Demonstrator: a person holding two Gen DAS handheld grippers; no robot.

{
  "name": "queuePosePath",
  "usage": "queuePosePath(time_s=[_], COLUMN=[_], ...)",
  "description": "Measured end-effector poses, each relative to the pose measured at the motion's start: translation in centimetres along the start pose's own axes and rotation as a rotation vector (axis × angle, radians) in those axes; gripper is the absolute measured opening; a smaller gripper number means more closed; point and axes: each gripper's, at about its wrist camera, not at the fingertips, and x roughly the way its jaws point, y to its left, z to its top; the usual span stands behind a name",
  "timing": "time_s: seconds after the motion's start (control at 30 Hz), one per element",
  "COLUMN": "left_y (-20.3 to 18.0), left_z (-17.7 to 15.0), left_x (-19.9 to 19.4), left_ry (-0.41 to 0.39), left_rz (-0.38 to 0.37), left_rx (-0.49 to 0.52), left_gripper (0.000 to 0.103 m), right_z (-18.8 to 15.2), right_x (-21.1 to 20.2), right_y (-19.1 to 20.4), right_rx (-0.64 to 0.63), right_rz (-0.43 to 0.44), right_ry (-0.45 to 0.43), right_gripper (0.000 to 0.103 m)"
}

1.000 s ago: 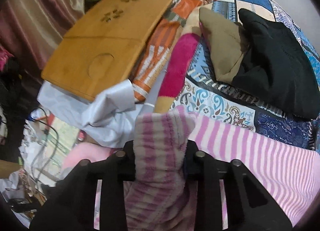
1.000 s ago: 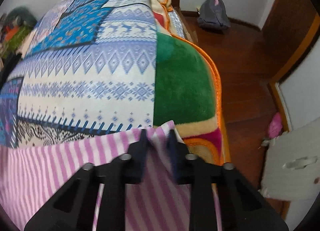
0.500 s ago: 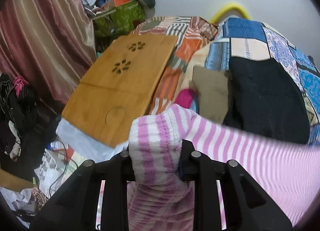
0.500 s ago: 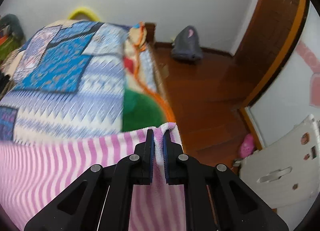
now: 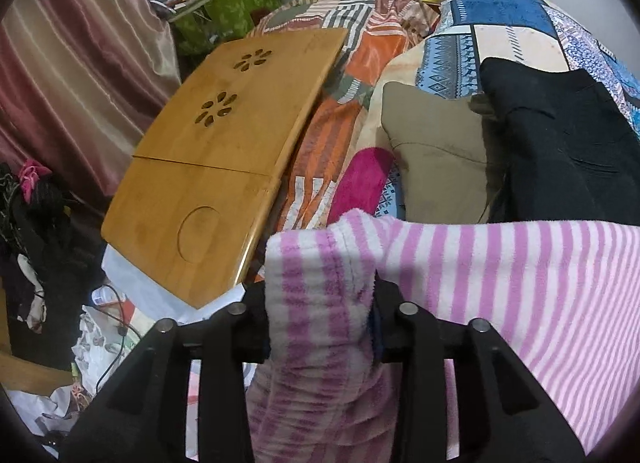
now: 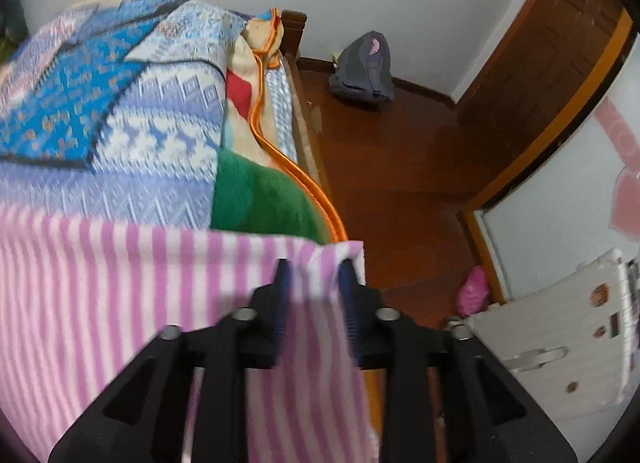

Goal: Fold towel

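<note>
Pink-striped towel (image 5: pixel 500 271) stretched sideways over the bed (image 6: pixel 120 103), one corner per gripper. Left gripper (image 5: pixel 320 303) jaws opening, bunched corner between; right gripper (image 6: pixel 314 287) opening, corner slack between.

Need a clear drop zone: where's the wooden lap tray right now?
In the left wrist view, the wooden lap tray lies upper left, beside the orange patterned blanket, left of the striped towel.
</note>
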Motion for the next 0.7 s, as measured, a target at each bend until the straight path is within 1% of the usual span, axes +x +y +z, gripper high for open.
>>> queuePosePath(time_s=[0.03,0.07,0.1,0.17,0.3,0.43,0.5,0.57,0.67,0.7], left_y=[0.3,0.5,1.0,1.8,3.3,4.3,5.0,5.7,7.2,7.7], left_z=[0.1,0.1,0.1,0.1,-0.8,-2.7,-4.1,-5.6,-7.9,-8.5], left_x=[-0.3,-0.7,-1.3,-2.4,-5.9,-10.0,-12.4,-14.5,-17.0,-17.5], left_ry=[-0.009,-0.020,-0.032,-0.042,-0.078,-0.119,-0.144,-0.168,-0.181,-0.183], left_rz=[0.003,0.008,0.006,-0.016,-0.063,-0.104,-0.115,-0.122,-0.132,-0.132], left_rx=[-0.003,-0.010,-0.026,-0.050,-0.068,-0.049,-0.036,-0.026,-0.019,-0.019], left_gripper=[0.042,0.045,0.047,0.047,0.047,0.050,0.057,0.060,0.062,0.065], right_z=[-0.2,-0.4,-0.6,-1.0,-2.5,-4.5,-6.3,-8.2,-10.7,-11.6], right_x=[-0.2,-0.6,-1.1,-2.3,-6.3,-10.4,-12.6,-14.6,-16.4,-16.9], right_y=[-0.2,-0.6,-1.1,-2.5,-6.1,-8.1,-8.5,-8.9,-9.4,-9.6], right_rx=[-0.009,-0.011,-0.009,0.023,0.126,0.149,0.145,0.144,0.148,0.152], right_rz=[-0.013,-0.019,-0.020,-0.003,0.094,0.134,0.142,0.141,0.153,0.159], right_ry=[-0.004,-0.010,-0.014,-0.016,-0.031,-0.050,-0.061,-0.071,-0.078,-0.080], right_gripper=[0.043,0.045,0.045,0.045,0.045,0.045,0.047,0.051,0.051,0.051])
